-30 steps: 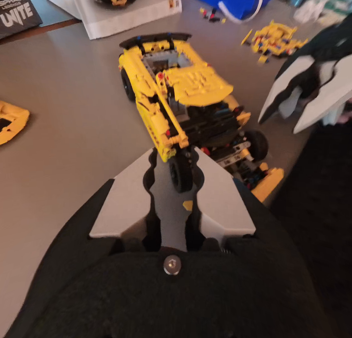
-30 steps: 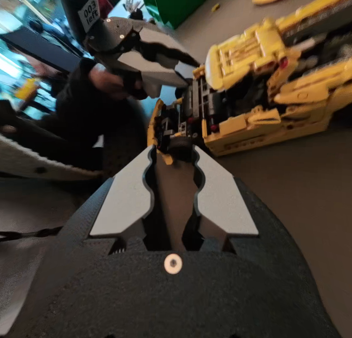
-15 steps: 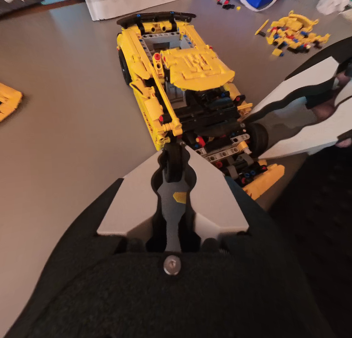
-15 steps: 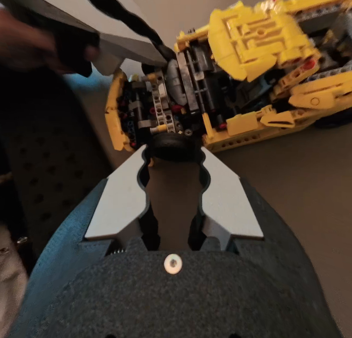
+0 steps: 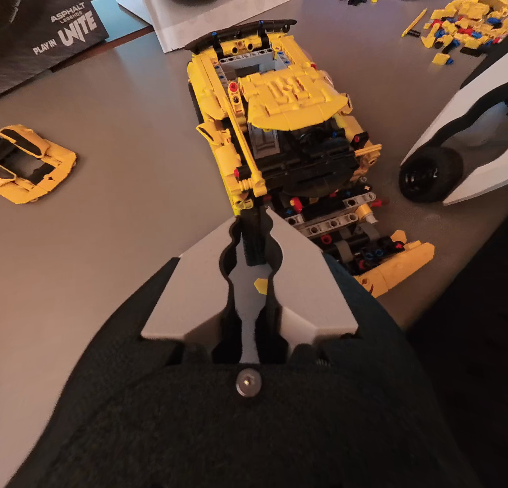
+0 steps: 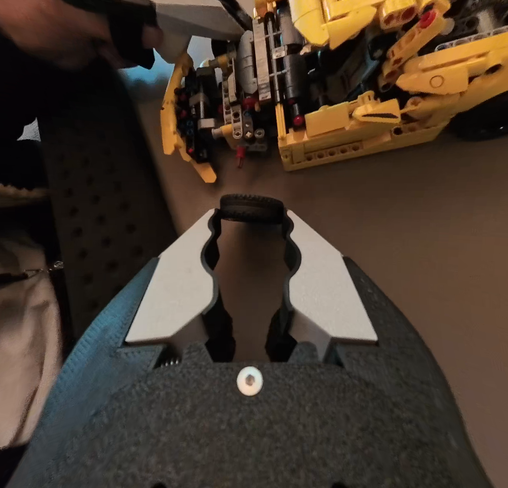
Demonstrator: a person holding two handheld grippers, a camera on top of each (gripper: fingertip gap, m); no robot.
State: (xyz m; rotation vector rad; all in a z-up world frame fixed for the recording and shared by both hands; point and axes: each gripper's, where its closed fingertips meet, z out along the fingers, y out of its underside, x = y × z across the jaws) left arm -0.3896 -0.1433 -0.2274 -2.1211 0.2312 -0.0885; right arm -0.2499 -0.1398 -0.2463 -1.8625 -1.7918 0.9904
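Observation:
A yellow brick-built car (image 5: 275, 112) stands on the grey table (image 5: 110, 227), its front end stripped to the black and grey frame. My left gripper (image 5: 251, 219) is shut on the car's front wheel (image 5: 254, 241), which is still on the car. My right gripper (image 6: 252, 214) is shut on a loose black wheel (image 6: 251, 205) and holds it clear of the car (image 6: 343, 117), by its bare front axle. In the left wrist view the right gripper (image 5: 423, 183) and its wheel (image 5: 412, 181) show to the right of the car. The left gripper's finger (image 6: 192, 19) shows at the top left of the right wrist view.
A yellow body panel (image 5: 33, 164) lies at the left. A pile of loose bricks (image 5: 467, 21) lies at the back right. A white box (image 5: 209, 10) and a dark box (image 5: 41, 35) stand behind the car. The table edge runs close by the car's front bumper (image 5: 393, 268). There is about 15 cm between the tips of the two grippers. From my left tips it is roughly 25 cm to the yellow body panel (image 5: 33, 164); from my right, 35 cm.
My left gripper closed on the car's front wheel. My right gripper took the other front wheel, pulled it off the car and drew back with it.

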